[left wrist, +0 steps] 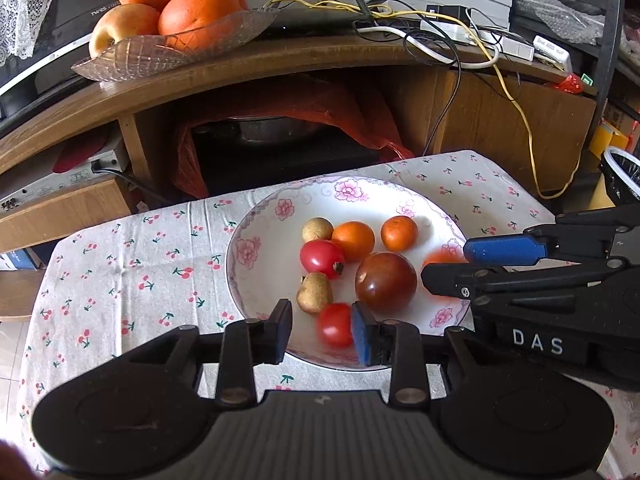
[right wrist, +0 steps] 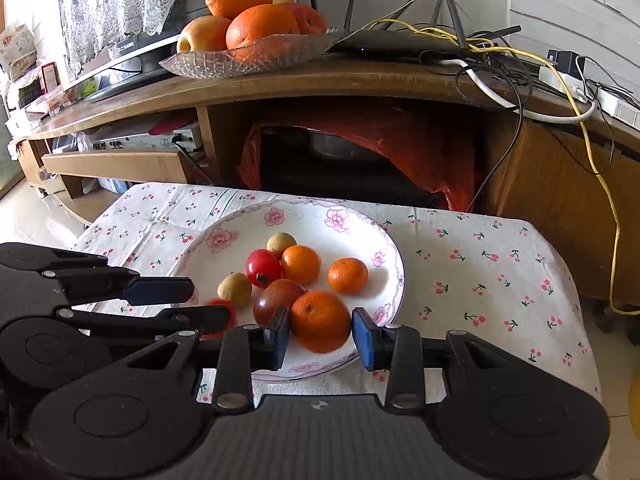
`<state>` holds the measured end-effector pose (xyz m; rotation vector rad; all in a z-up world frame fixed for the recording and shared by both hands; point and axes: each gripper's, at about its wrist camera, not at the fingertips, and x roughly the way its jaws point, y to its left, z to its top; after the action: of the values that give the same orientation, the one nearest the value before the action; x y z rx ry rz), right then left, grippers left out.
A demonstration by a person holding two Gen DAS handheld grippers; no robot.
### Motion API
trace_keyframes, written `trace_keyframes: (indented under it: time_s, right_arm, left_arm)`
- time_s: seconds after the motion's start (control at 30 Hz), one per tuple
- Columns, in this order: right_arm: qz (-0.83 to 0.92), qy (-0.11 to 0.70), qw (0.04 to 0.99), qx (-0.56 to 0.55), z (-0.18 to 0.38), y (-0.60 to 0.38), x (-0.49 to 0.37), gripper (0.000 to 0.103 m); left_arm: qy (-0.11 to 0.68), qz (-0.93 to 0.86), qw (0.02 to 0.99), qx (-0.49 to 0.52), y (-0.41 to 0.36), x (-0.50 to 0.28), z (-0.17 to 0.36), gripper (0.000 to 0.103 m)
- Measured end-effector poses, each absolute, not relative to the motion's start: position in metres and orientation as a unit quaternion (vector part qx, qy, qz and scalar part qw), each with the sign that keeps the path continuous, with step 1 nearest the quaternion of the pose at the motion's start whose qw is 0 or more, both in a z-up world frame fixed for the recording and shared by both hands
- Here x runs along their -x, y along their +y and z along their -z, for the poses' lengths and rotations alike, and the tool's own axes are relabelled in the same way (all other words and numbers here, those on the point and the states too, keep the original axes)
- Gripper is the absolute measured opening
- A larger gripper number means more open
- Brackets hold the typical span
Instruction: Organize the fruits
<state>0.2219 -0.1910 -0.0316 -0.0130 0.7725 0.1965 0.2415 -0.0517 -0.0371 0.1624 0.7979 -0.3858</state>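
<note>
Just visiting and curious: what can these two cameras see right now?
plate: 1, white with pink flowers, on the tablecloth
tangerine: 3, orange, on the plate
red tomato: 2, red, on the plate
dark tomato: 1, brownish red, plate centre
longan: 2, tan, on the plate
tablecloth: 1, white cherry print, under the plate
glass dish: 1, clear, on the wooden cabinet, holding large oranges and an apple
cables: several, yellow, white, black, on the cabinet
left claw: 1, black, blue pads, open around one red tomato
right claw: 1, black, blue pads, shut on one tangerine
</note>
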Motion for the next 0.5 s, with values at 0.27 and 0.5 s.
trace_keyframes:
  time_s: [0.27, 0.5]
  right_arm:
    - [-0.092, 0.358, 0.929, 0.004, 0.025, -0.195, -0.22, 0.04]
    - [-0.072, 0.348, 0.935, -0.006, 0.016, -0.205, -0.214, 0.041]
  left_arm:
    - [0.37, 0.185, 0.908, -0.07, -0.046, -0.238, 0.028, 0.05]
    - [0.36, 0.18, 0.913, -0.072, -0.043, -0.235, 0.022, 0.063]
